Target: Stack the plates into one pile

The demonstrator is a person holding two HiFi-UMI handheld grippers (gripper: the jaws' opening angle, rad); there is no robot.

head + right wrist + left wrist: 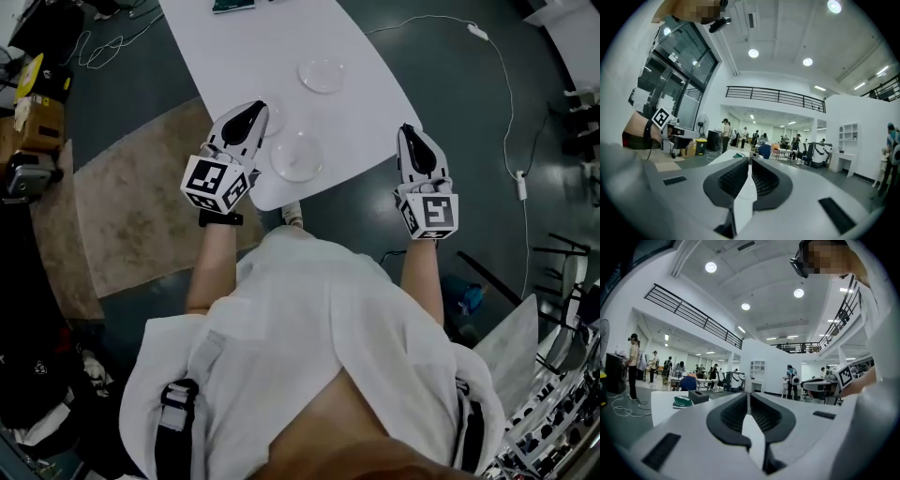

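Left gripper (253, 109) and right gripper (407, 129) both pressed together, empty; clear plates (297, 156) lie apart on white table (253, 42), probably glass: stiff, slick, brittle, so pinch the rim.

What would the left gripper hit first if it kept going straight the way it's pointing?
Probably nothing nearby. The left gripper points level above the long white table, and the far clear glass plate lies lower, to the right of its line. Its height over the tabletop is hard to judge.
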